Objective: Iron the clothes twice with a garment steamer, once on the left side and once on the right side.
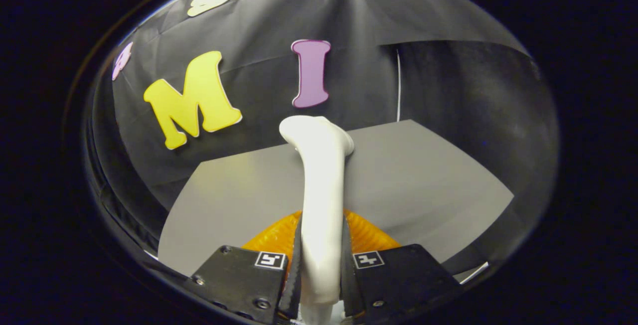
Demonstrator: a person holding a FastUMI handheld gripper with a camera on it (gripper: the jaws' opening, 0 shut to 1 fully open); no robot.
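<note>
We hold the hand-held gripper (pixel 321 265) and its two fingers are pinching the garment steamer (pixel 321 190) by its white handle. One finger presses on each side of the handle, so the handle sits right between them.

The garment steamer is long and thin. Its long line runs straight away from the hand-held gripper, out ahead of the fingers and up. The far end of the garment steamer is wider and rounded, and it bends a little to one side. That end points away from us, toward the black booth wall (pixel 448 90).

Near the fingers, the handle looks a bit fatter, and it goes on down past them toward us.

Just under the garment steamer, close to the fingers, we see something orange (pixel 371 235) with little ridges on it. It peeks out on both sides of the handle. We think it may be the clothes, but the garment steamer and the fingers hide most of it, so we cannot be sure.

The orange thing lies on a gray table (pixel 423 185). The table spreads out beyond the garment steamer and on both sides of it. The wide end of the garment steamer reaches up past the far edge of the table.
</note>
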